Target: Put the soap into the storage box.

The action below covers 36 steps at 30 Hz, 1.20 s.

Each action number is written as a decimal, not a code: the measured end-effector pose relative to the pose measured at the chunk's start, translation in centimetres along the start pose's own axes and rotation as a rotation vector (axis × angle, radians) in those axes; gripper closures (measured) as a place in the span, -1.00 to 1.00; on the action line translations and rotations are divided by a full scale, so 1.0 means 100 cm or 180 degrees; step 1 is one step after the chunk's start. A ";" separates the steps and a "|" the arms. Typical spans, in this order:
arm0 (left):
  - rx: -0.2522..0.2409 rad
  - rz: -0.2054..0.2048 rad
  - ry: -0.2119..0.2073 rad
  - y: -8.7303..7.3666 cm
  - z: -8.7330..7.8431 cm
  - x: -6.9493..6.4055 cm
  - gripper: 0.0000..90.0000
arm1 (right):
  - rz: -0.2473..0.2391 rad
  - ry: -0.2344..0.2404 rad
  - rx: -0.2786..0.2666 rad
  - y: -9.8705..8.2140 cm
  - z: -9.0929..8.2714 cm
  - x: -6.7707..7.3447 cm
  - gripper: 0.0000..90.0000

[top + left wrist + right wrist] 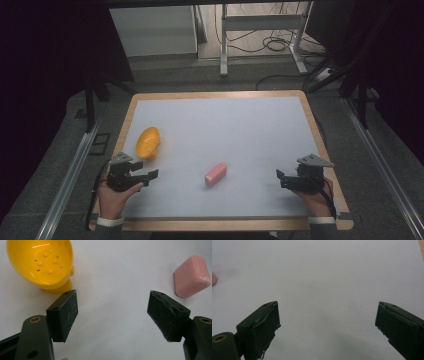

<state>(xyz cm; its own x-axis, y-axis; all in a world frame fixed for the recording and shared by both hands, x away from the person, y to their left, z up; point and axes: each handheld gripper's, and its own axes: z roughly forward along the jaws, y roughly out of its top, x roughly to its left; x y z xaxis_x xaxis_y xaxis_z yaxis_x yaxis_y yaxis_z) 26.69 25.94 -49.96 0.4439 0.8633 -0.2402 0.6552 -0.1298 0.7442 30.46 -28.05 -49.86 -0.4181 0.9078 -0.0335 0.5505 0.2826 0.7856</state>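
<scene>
A pink bar of soap (pixel 215 173) lies on the white table mat (pixel 225 130), near the front middle. A yellow soap dish (pixel 148 142) with small holes and bumps sits at the left. My left gripper (pixel 151 177) is open just in front of the dish, with nothing between its jaws. In the left gripper view the dish (pixel 43 263) is at top left and the soap (pixel 191 276) at top right, beyond the gripper (pixel 112 312). My right gripper (pixel 280 178) is open at the front right, right of the soap. Bare mat lies between its jaws (pixel 327 317).
The mat lies on a wooden-edged table (pixel 320 135). Metal rails (pixel 70 175) run along both sides. A desk frame (pixel 260 35) and cables (pixel 275 42) stand on the floor beyond the far edge.
</scene>
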 end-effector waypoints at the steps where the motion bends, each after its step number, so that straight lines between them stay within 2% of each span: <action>1: -0.0002 -0.0002 0.0003 0.000 0.000 0.000 -0.45 | 0.0008 0.0030 0.0002 0.000 0.000 -0.001 -0.87; 4: -0.0011 -0.0002 -0.0031 -0.001 -0.002 -0.001 -0.45 | 0.0008 0.0044 0.0001 0.000 -0.001 -0.004 -0.85; 9: -0.0004 -0.0023 0.0001 -0.002 -0.003 -0.004 -0.45 | -0.0007 0.0061 -0.0037 0.001 -0.002 -0.007 -0.81; 16: 0.0012 0.0043 0.0042 0.004 -0.007 -0.014 -0.45 | 0.0029 0.0119 -0.0055 0.000 -0.006 -0.011 -0.80; 23: 0.0043 -0.0002 0.0075 0.004 -0.008 -0.016 -0.45 | -0.0019 0.0156 -0.0034 -0.002 -0.008 -0.014 -0.77; 26: 0.0054 0.0036 0.0106 0.007 -0.013 -0.017 -0.45 | -0.0018 0.0142 -0.0044 -0.002 -0.008 -0.017 -0.77; 36: -0.0044 0.0128 0.0036 0.023 -0.023 -0.026 -0.45 | -0.0054 0.0121 -0.0023 -0.002 -0.008 -0.016 -0.76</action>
<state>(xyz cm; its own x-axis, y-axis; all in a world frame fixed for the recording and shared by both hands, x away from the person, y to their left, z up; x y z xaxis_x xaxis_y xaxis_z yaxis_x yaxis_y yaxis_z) 25.63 24.53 -46.21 0.4627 0.8630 -0.2030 0.6285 -0.1578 0.7617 30.42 -29.81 -49.49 -0.4545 0.8904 -0.0234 0.5380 0.2954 0.7895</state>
